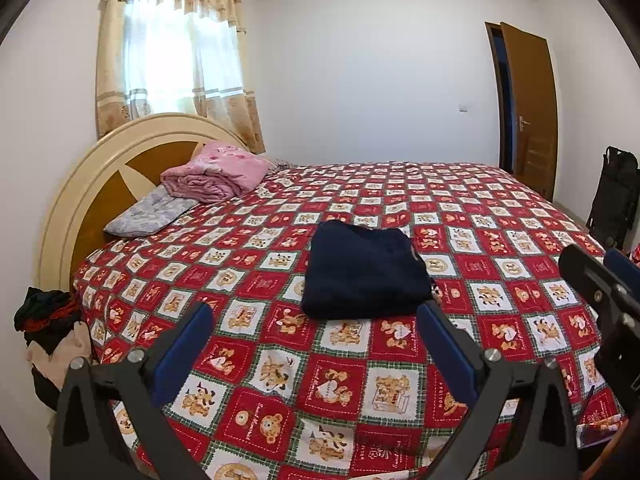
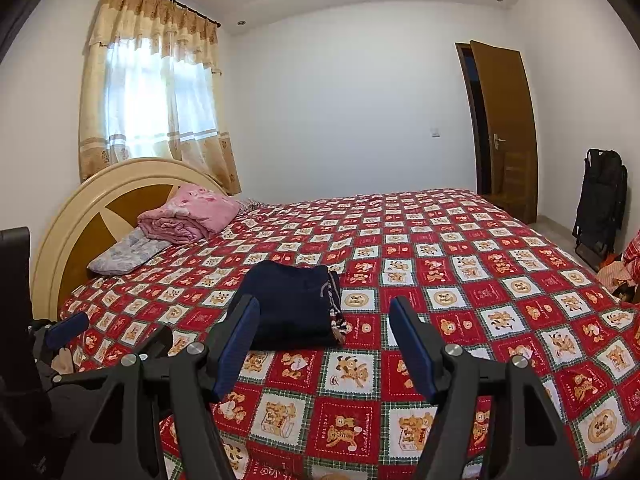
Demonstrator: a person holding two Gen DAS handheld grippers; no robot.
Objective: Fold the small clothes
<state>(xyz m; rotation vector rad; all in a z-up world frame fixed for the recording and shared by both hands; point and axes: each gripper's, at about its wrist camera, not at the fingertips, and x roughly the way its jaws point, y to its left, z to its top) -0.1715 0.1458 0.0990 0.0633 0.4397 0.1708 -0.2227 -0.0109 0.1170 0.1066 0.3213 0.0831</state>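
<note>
A navy garment [image 1: 364, 268] [image 2: 292, 304], folded into a compact rectangle, lies flat on the red teddy-bear bedspread [image 1: 328, 388] [image 2: 460, 280]. A patterned trim shows along its right edge. My left gripper [image 1: 316, 314] is open just short of the garment's near edge, its blue pads empty. My right gripper [image 2: 325, 304] is also open and empty, its fingertips framing the garment's near side without touching it. Each gripper shows in the other's view: the right gripper [image 1: 596, 260] at the right edge, the left gripper [image 2: 112, 336] at the lower left.
A pink folded quilt [image 1: 216, 176] and a grey pillow [image 1: 148, 212] rest by the round headboard [image 1: 80, 184]. A heap of dark and beige clothes [image 1: 52, 332] sits off the bed's left side. A folded black chair [image 2: 600, 208] stands by the brown door [image 2: 504, 128].
</note>
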